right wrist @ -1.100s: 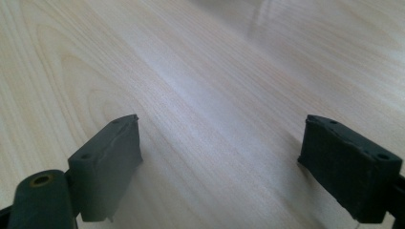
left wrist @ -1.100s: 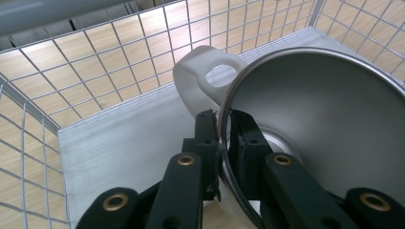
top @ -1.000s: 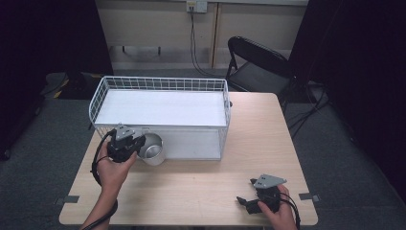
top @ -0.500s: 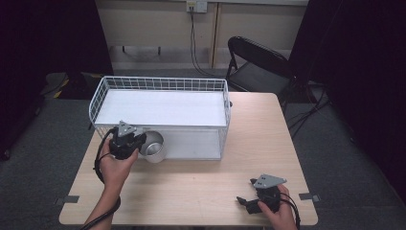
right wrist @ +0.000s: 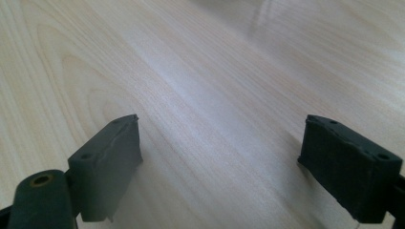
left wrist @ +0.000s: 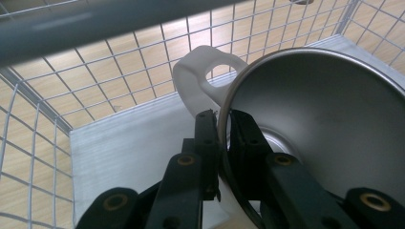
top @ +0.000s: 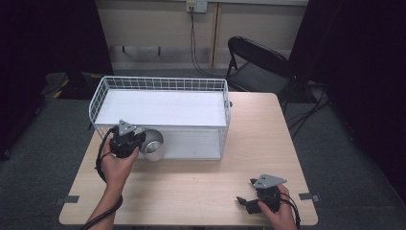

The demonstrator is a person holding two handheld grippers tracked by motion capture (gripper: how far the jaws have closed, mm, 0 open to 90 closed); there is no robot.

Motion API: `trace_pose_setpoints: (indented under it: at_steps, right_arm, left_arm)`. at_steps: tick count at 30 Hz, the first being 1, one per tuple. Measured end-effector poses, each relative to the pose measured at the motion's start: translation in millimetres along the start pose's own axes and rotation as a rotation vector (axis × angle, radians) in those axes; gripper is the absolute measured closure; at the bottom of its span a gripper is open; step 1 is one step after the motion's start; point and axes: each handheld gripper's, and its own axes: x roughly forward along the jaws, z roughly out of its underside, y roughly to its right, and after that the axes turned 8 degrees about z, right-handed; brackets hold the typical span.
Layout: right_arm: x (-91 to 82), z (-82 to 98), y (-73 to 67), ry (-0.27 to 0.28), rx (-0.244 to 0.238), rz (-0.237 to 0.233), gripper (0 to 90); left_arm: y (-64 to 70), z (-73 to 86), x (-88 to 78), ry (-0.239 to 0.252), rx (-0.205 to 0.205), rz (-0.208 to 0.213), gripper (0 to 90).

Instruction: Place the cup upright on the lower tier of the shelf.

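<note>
- The left claw (top: 141,139) is shut tight on the rim of a shiny metal cup (top: 153,142). One jaw is inside the cup & one is outside.
- In the left gripper view the left claw (left wrist: 222,125) pinches the thin edge of the cup (left wrist: 325,124), right next to its white handle (left wrist: 200,78).
- The handle has a round hole in it & sticks up past the jaws.
- The cup is tipped on its side, so you can look into its open mouth.
- The cup is at the front left of a white wire basket (top: 158,85), up against the basket's front wall. Can't tell if the cup rests on the worktop (top: 201,182) or hangs in the claw.
- In the left gripper view the basket wires (left wrist: 119,57) are just behind the cup, w/ a white sheet (left wrist: 124,148) under it.
- The basket sits at the back of the worktop & has a white floor inside.
- The right claw (top: 244,201) is at the front right of the worktop, far from the cup & the basket.
- In the right gripper view the right claw (right wrist: 219,167) is wide open, w/ bare wood (right wrist: 200,71) between the jaws. It holds nothing.
- A black folding chair (top: 258,62) stands behind the worktop.
</note>
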Motion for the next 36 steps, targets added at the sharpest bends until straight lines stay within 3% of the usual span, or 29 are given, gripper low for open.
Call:
trace_pose_setpoints:
  at_steps: [17, 36]
  right_arm:
    - [0.1, 0.0, 0.1, 0.0, 0.0, 0.0, 13.1]
    - [0.1, -0.1, 0.1, 0.0, -0.001, -0.001, 13.1]
  left_arm:
    - [2.9, 0.1, 9.2, -0.002, -0.004, -0.02, 81.9]
    - [2.2, -0.4, 14.8, 0.007, -0.019, -0.005, 80.1]
